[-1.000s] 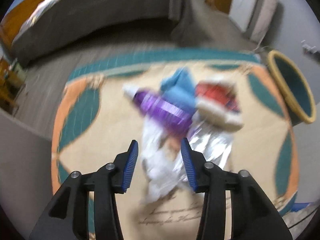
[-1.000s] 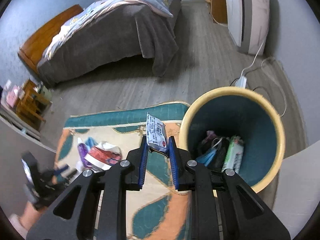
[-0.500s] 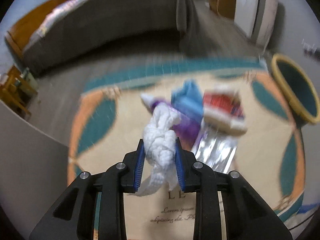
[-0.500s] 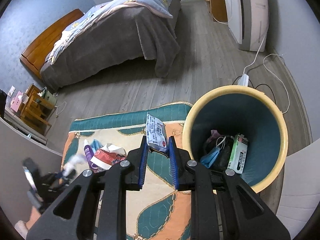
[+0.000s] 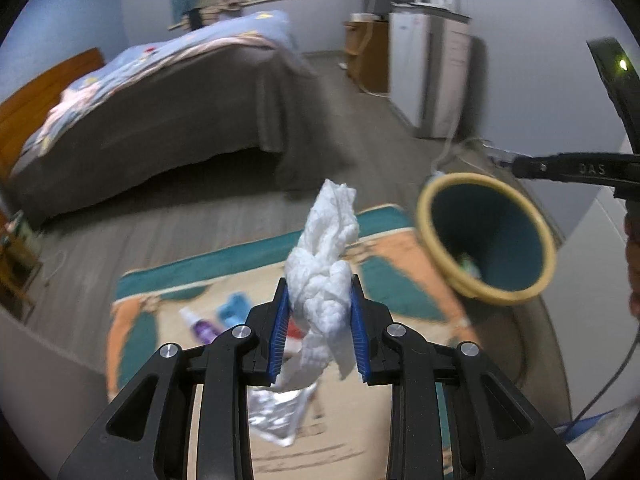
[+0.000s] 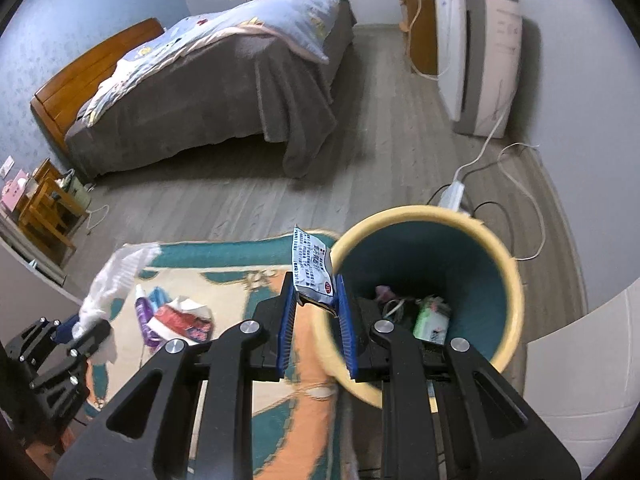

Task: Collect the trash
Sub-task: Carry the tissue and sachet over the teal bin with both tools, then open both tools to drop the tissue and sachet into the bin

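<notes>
My left gripper (image 5: 318, 322) is shut on a crumpled white tissue (image 5: 326, 264) and holds it raised above the rug (image 5: 400, 276). It also shows at the left of the right wrist view (image 6: 86, 328). My right gripper (image 6: 316, 316) is shut on a blue-and-white printed packet (image 6: 312, 270) at the left rim of the yellow bin with a teal inside (image 6: 436, 276). The bin (image 5: 486, 236) holds several pieces of trash. On the rug lie a purple bottle (image 6: 144, 314), a red-and-white wrapper (image 6: 184, 318), a blue item (image 5: 236, 306) and a silver foil wrapper (image 5: 280, 416).
A bed with a grey cover (image 6: 224, 80) stands at the back. A white appliance (image 6: 476, 60) with a cable and power strip (image 6: 452, 194) is at the right wall. A small wooden stand (image 6: 48, 208) is at the left. The floor is grey wood.
My left gripper closed on the white tissue and lifted it off the rug, swinging toward the bin. My right gripper moved the packet closer over the bin's rim.
</notes>
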`<state>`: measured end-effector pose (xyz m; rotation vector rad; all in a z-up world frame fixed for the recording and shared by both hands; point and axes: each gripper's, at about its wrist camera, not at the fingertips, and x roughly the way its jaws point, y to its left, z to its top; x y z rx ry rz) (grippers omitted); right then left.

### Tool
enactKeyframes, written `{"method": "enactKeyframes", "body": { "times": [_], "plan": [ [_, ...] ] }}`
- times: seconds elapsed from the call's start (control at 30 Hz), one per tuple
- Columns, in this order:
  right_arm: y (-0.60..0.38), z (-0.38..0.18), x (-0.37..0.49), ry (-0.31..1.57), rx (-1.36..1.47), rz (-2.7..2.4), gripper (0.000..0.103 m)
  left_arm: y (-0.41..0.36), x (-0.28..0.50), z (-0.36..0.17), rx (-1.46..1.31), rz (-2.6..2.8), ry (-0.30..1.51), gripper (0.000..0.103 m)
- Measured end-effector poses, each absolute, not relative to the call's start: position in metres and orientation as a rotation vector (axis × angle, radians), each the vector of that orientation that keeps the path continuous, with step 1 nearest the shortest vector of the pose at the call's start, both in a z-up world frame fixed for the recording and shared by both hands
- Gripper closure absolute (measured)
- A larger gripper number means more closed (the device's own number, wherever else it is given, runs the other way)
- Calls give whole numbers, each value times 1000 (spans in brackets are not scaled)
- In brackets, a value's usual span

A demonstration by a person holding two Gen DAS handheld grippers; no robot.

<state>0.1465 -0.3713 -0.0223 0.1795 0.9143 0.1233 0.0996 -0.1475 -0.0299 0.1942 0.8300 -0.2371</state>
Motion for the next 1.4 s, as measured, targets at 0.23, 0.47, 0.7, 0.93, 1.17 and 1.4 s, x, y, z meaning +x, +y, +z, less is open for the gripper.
{"method": "enactKeyframes", "body": {
  "times": [0.23,0.47,0.7,0.93,1.17,1.4],
  "plan": [
    [-404,-30,150,919,167,23,83,-213,117,-28,228,-350,826,73],
    [-426,-45,152,929,196,-63,83,-258,143,-46,238,-404,869,73],
    [-444,-51,155,919,219,-141,83,-290,162,-69,277,-442,886,72],
    [-453,-51,155,894,231,-187,83,-318,166,-75,266,-505,840,69],
    [-460,-55,157,895,248,-223,62,-318,166,-78,235,-520,825,47],
    [-451,-53,157,888,239,-203,26,-299,163,-77,216,-471,810,14]
  ]
}}
